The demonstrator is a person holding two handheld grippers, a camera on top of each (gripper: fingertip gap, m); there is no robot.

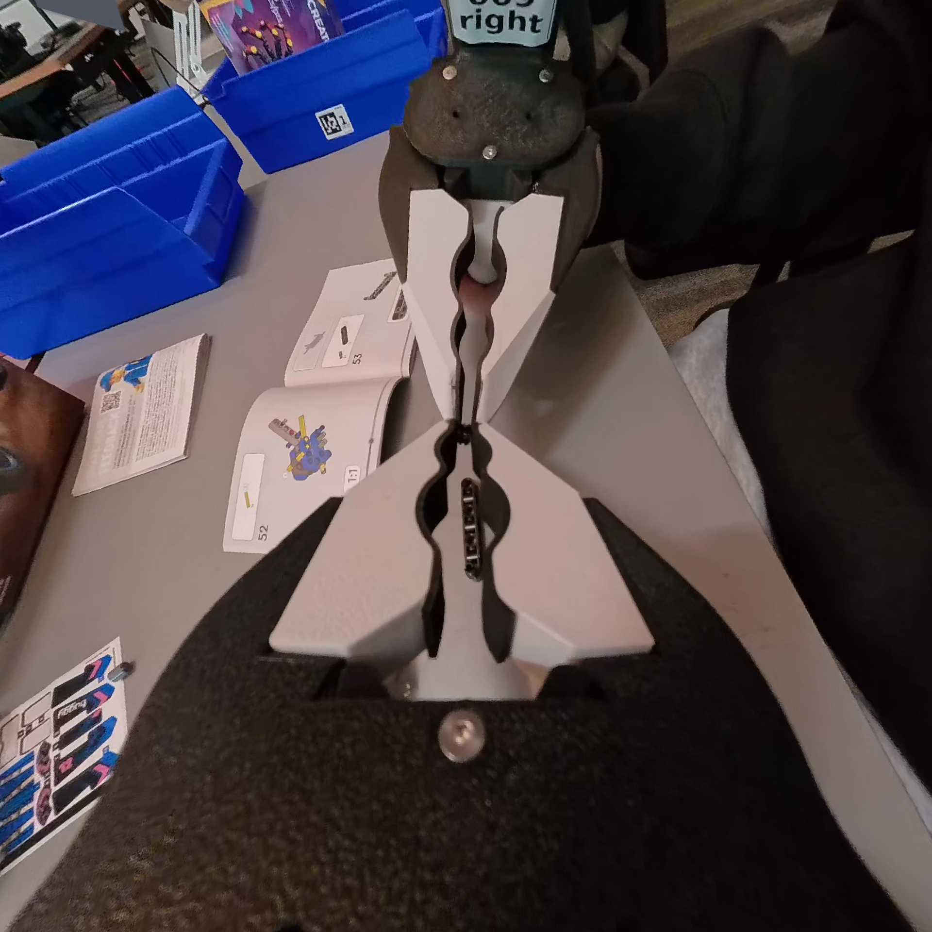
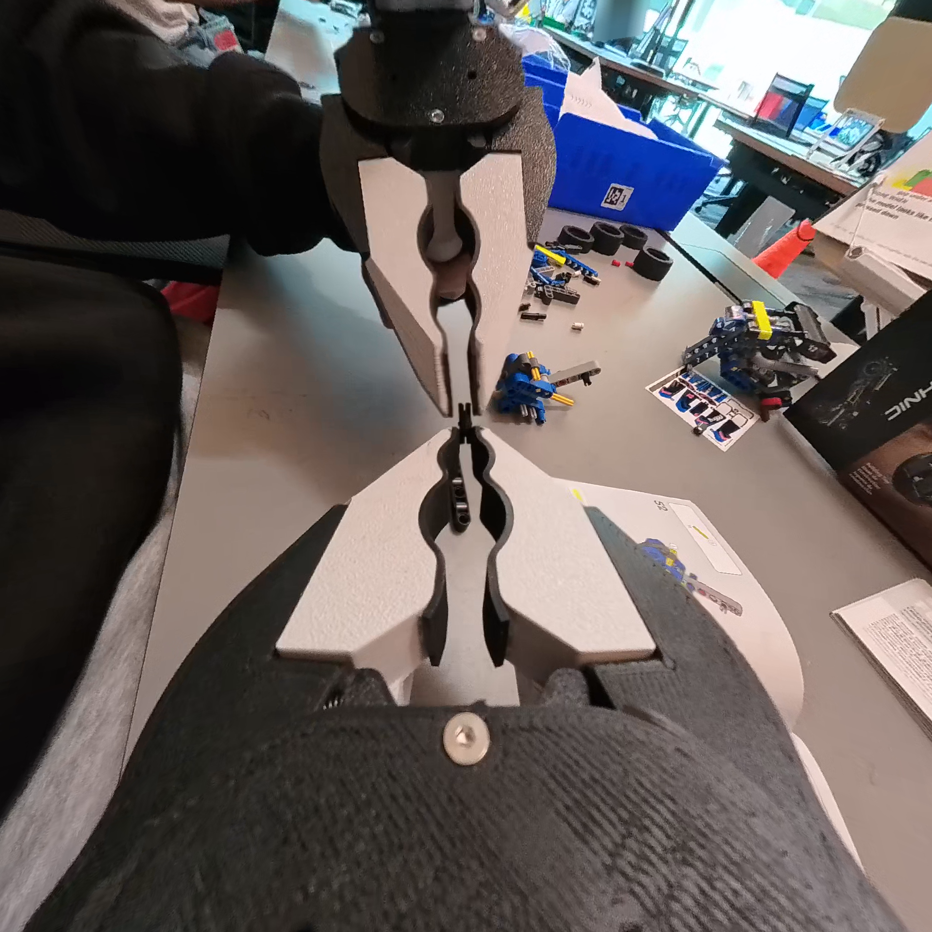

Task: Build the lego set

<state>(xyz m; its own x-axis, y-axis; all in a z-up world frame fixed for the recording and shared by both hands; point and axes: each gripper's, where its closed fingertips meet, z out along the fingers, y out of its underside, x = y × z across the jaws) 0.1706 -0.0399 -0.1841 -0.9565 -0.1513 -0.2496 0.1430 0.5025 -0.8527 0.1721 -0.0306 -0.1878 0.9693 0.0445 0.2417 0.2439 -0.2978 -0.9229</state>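
Fingers of the left gripper [image 1: 461, 428] pinch one black beam [image 1: 474, 529], the right gripper [image 2: 466, 433] clamps one black pin [image 2: 465, 417] tip-to-tip, above four tires [image 2: 615, 242] on the desk [image 2: 312, 403].

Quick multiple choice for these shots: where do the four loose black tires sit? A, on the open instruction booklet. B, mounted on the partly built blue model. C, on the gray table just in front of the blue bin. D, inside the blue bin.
C: in the right wrist view the black tires rest loose on the table, just in front of the blue bin.
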